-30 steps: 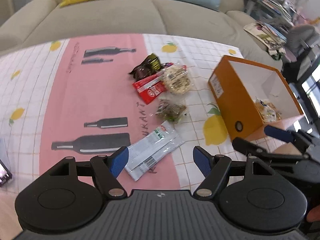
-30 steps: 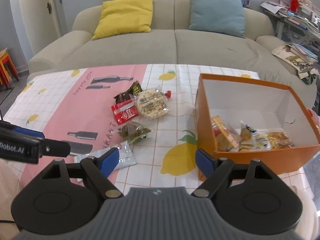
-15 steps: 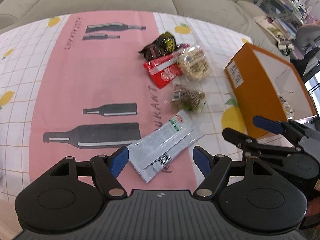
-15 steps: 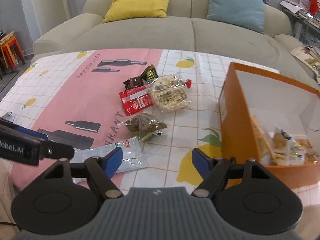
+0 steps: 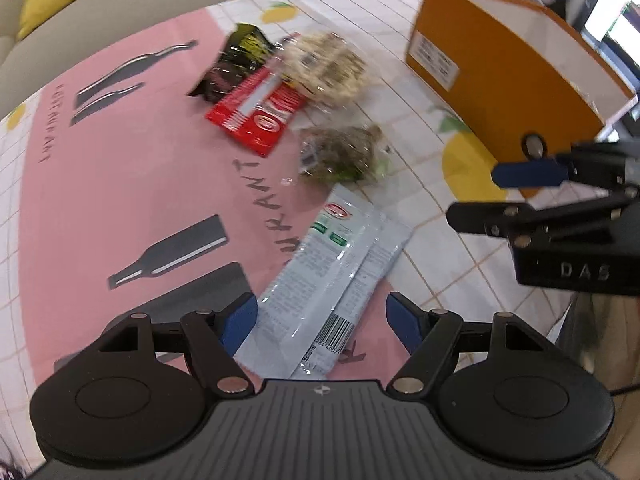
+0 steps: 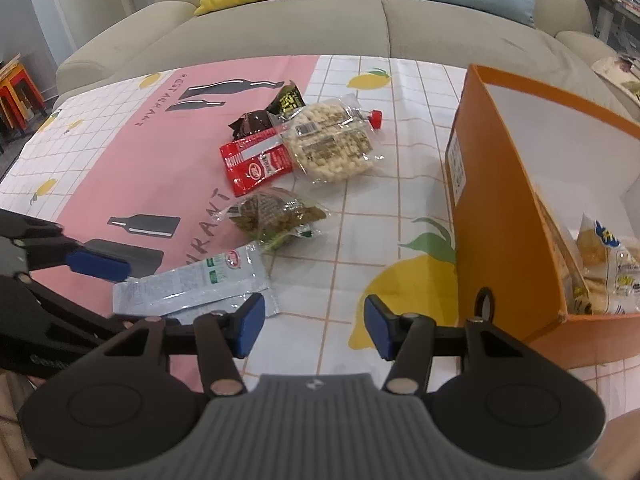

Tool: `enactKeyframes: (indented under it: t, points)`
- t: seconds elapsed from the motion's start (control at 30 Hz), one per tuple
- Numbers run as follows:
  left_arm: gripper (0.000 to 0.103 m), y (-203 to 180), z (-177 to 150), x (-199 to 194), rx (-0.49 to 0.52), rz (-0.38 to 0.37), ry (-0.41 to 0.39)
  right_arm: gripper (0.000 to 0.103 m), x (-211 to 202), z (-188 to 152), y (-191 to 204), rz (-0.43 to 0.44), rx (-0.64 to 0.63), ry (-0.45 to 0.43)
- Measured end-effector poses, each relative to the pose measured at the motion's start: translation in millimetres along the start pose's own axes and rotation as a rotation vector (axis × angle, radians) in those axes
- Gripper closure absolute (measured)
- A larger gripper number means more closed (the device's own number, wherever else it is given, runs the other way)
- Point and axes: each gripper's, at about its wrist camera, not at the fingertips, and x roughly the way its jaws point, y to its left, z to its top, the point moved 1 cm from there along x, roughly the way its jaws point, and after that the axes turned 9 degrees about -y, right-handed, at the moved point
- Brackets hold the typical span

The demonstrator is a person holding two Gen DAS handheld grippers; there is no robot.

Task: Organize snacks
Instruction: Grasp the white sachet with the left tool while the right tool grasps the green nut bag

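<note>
- Left hand-held gripper (image 5: 322, 322): at the bottom centre of the left wrist view, jaws apart. The near end of the pale sachets (image 5: 332, 276) lies between the blue pads, and the pads do not press on it. A second ago these sachets sat well ahead of the fingers; the gripper has come down over them and the view has rolled.
- Right hand-held gripper (image 6: 312, 330): at the bottom centre of the right wrist view, jaws closing with nothing between them, only bare tablecloth (image 6: 352, 240). Its left pad stands just beside the right end of the sachets.
- Meaning for the task: the left gripper appears lined up to take the sachets. The narrowing of the right gripper grips nothing and looks like preparation only.
- Middle of the surface: a clear bag of green-brown snack (image 6: 276, 212) lies just beyond the sachets.
- Further up: a red packet (image 6: 256, 166), a round pack of pale puffed snack (image 6: 332, 144) and a dark wrapper (image 6: 266, 116) lie in a cluster, touching or overlapping.
- Right edge of the frame: the orange box (image 6: 500, 208) stands open on the surface with several snacks already inside. Five loose items remain outside it, so the task is judged partly done.
- Background: a sofa (image 6: 360, 24) with a yellow and a blue cushion.
</note>
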Motion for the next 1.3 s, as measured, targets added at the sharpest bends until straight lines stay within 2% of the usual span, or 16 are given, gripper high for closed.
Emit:
enactKeyframes:
  t: [0.13,0.27,0.37,0.47,0.53,0.67,0.73,0.8,0.93,1.1,1.23,1.3]
  points:
    - [0.016,-1,0,9,0.049,0.004,0.0,0.047,4,-2,-3,0.009,0.019,0.013]
    - [0.016,8,-1,21,-0.027,-0.002,0.011,0.047,8,-1,-1,0.025,0.019,0.008]
    - [0.015,11,1,22,-0.073,0.007,-0.022,0.046,9,3,3,0.044,-0.011,-0.022]
    - [0.024,12,3,22,-0.081,0.045,-0.018,0.044,12,10,8,0.049,-0.056,-0.048]
    - [0.031,19,6,21,-0.145,0.061,0.0,0.043,15,15,10,0.052,-0.084,-0.06]
    - [0.034,35,8,19,-0.26,0.108,0.015,0.041,26,25,16,0.083,-0.16,-0.079]
    - [0.03,37,8,20,-0.257,0.105,0.01,0.032,34,29,22,0.102,-0.226,-0.088]
    - [0.021,36,8,21,-0.238,0.126,-0.002,0.031,44,36,26,0.108,-0.287,-0.097]
    - [0.017,32,7,24,-0.215,0.114,-0.021,0.03,66,49,24,0.154,-0.318,-0.075]
    - [0.017,22,7,27,-0.154,0.15,-0.026,0.034,89,52,21,0.198,-0.294,-0.014]
    - [0.024,23,7,28,-0.165,0.158,-0.034,0.042,96,49,19,0.201,-0.243,0.03]
    - [0.027,23,8,28,-0.172,0.169,-0.037,0.042,94,46,20,0.197,-0.227,0.033]
